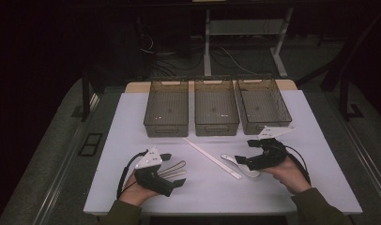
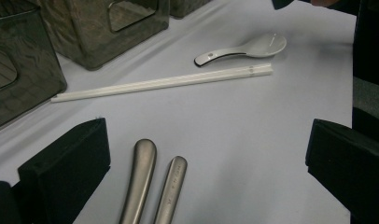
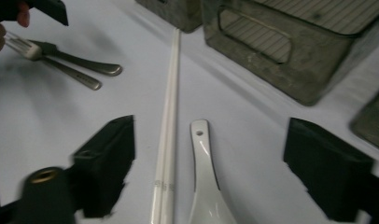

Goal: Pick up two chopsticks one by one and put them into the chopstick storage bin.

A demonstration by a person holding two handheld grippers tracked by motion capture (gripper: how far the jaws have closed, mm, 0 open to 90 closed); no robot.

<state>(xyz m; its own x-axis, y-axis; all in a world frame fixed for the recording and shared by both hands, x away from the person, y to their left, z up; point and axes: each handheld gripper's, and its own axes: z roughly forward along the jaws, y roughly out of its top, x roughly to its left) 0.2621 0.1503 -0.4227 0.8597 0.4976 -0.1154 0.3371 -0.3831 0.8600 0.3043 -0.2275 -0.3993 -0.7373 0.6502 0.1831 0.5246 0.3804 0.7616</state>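
Cutlery lies scattered on a white table (image 1: pixel 132 187), and you hold a gripper in each hand at its near edge. Your right gripper (image 3: pixel 208 168) hovers low over a white ceramic spoon (image 3: pixel 204 186), jaws parted wide, one to each side, pressing on nothing. The spoon's handle points away from the gripper toward the bins, so its long axis runs along the gripper's line of sight, between the jaws. Just beside the spoon, on the side toward your left hand, lies a pair of white chopsticks (image 3: pixel 169 121), nearly parallel to it and also inside the jaw gap; closing here could, by my judgement, catch both.

Your left gripper (image 2: pixel 208 168) rests farther off, jaws open and empty, with the handles of two metal utensils (image 2: pixel 155 186) between them. Your right hand (image 1: pixel 289 173) is clearly the nearer one to the spoon.

Three dark mesh bins (image 1: pixel 217 110) stand in a row along the far side, open tops up. Bare tabletop lies between the spoon and the bins, leaving room to lift and carry. The table's right edge is well apart from the spoon.
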